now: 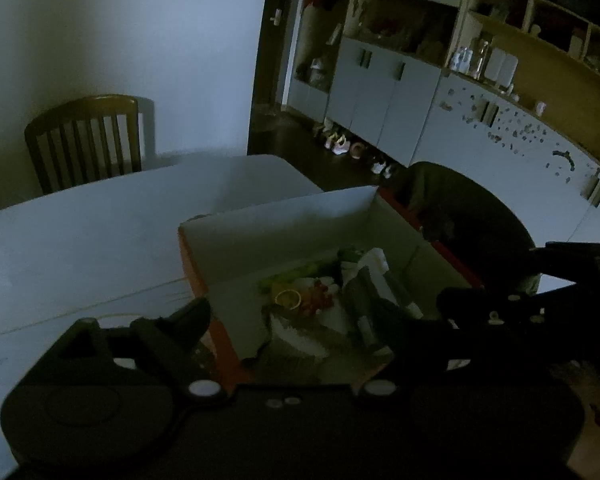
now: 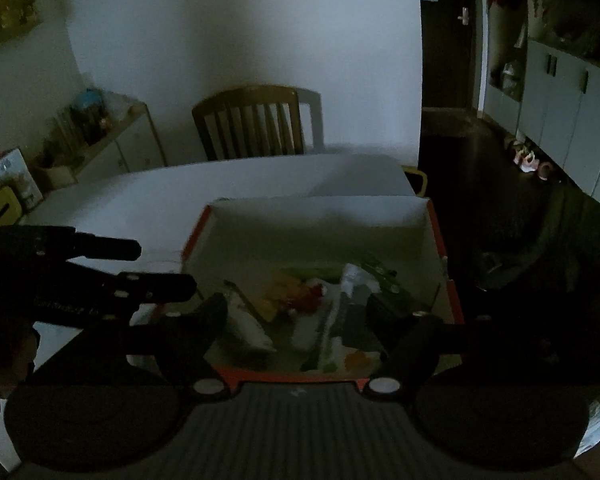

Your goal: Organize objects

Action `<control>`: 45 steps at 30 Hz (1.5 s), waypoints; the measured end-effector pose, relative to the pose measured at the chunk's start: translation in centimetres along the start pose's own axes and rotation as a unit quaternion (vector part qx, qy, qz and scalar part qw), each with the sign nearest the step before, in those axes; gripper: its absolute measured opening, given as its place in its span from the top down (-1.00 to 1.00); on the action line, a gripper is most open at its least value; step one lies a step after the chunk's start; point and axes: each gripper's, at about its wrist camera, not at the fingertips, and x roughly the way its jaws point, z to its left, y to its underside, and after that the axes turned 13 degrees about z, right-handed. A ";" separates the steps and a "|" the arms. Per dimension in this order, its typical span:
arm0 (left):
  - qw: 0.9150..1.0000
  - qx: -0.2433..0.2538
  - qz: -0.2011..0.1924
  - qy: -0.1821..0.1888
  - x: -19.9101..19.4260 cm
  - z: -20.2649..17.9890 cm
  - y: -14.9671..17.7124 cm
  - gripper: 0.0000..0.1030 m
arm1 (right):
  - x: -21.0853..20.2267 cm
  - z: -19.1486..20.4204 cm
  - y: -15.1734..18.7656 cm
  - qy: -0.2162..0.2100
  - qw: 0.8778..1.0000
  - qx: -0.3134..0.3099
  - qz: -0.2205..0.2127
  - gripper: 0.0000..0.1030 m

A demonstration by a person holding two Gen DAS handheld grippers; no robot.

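Box [image 1: 300, 216], orange outside and white inside, sits on the pale surface [image 1: 80, 240] just ahead of and below both tools; a jumble of small objects [image 1: 320, 300], too dim to name, lies on its floor. Left tool [image 1: 316, 312] hangs over the near rim, fingers spread, nothing between them; right tool [image 2: 300, 312] likewise, empty and spread; a chair [image 2: 252, 120] stands beyond.

Box [image 2: 434, 240] contents too dim and blurred for identification; near edge behind gripper body.
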 end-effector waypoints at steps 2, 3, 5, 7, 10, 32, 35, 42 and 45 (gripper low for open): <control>1.000 0.005 -0.007 0.001 -0.8 0.1 0.5 -0.72 | -0.5 0.6 0.5 -0.002 1.000 0.005 -0.006 -0.50; 1.000 0.008 -0.010 0.000 -1.1 0.1 0.7 -0.75 | -0.7 0.9 0.7 -0.002 1.000 0.006 -0.010 -0.52; 1.000 0.014 -0.019 -0.002 -1.8 0.1 1.2 -0.82 | -1.2 1.4 1.1 -0.001 1.000 0.008 -0.020 -0.56; 1.000 0.017 -0.025 0.000 -2.5 0.3 1.7 -0.92 | -1.7 1.9 1.5 -0.002 0.999 0.012 -0.031 -0.59; 0.999 0.021 -0.033 0.003 -3.1 0.4 2.2 -0.99 | -2.3 2.5 2.2 -0.005 0.999 0.025 -0.045 -0.64; 0.999 0.021 -0.042 0.023 -4.1 0.7 4.6 -0.99 | -5.0 4.2 5.2 0.010 0.992 0.091 -0.085 -0.96; 0.999 0.019 -0.040 0.018 -4.0 0.9 4.8 -0.99 | -4.9 4.2 5.4 0.014 0.992 0.095 -0.082 -0.96; 0.999 0.015 -0.041 0.012 -4.1 1.2 4.9 -0.99 | -4.9 4.4 5.7 0.016 0.992 0.101 -0.077 -0.96; 0.999 0.015 -0.041 0.012 -4.1 1.3 4.8 -0.99 | -4.7 4.5 5.7 0.018 0.992 0.103 -0.074 -0.96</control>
